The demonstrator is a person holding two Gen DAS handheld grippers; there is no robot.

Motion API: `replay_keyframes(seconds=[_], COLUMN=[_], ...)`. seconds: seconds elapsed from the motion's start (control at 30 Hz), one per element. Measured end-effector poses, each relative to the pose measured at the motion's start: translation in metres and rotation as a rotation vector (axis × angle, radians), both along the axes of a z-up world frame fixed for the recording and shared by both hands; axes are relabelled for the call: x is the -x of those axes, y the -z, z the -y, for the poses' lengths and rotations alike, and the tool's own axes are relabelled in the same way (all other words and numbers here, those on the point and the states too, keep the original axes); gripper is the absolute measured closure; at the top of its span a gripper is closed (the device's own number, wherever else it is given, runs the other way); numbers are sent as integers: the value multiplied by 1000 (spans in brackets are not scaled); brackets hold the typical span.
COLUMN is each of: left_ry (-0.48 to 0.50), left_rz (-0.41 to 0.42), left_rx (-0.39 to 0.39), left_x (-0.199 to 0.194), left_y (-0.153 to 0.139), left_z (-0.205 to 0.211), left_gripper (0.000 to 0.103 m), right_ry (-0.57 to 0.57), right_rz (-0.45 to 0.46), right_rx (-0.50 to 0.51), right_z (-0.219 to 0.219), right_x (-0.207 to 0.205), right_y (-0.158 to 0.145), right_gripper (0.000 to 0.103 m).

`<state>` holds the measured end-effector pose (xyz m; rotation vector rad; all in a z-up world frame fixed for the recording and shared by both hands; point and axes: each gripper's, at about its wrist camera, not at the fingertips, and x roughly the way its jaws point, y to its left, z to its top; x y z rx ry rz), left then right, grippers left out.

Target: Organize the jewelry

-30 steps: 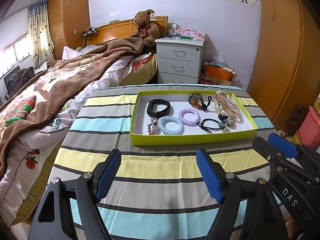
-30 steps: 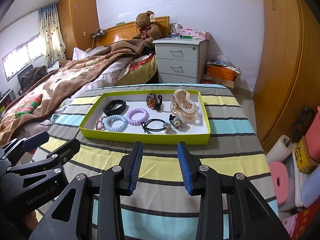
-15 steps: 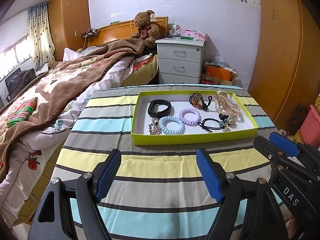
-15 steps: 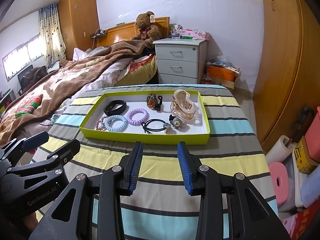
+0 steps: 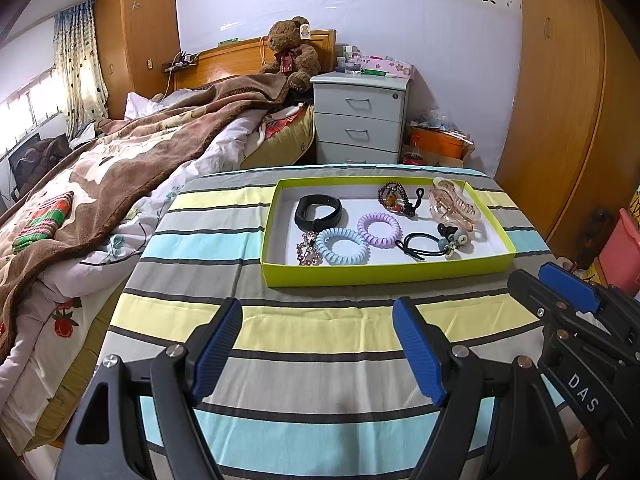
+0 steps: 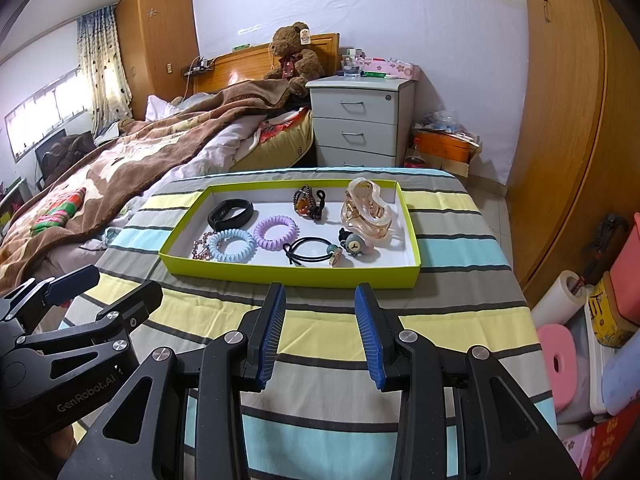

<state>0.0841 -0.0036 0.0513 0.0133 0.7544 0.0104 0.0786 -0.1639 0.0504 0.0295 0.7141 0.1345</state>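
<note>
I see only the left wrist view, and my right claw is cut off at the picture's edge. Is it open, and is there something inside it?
Observer: In the right wrist view the right claw is open with nothing between its pads. It is over the striped cloth, short of the green tray.
Operator: What is on the floor beside the table on that side?
Observer: A white paper roll stands there, with a pink round thing just in front of it.
</note>
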Motion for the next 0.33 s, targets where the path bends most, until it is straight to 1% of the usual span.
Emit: replay_keyframes(seconds=[0.33], left_ry=[-1], left_rz=[-3], left_rx=[-9], left_x=[-1], left_y=[2], left_z=[0], left_gripper=[24], right_ry=[0], right_rz=[1], right_rx=[0], right_z=[0], right_x=[0], right_y=[0], right_gripper=[66])
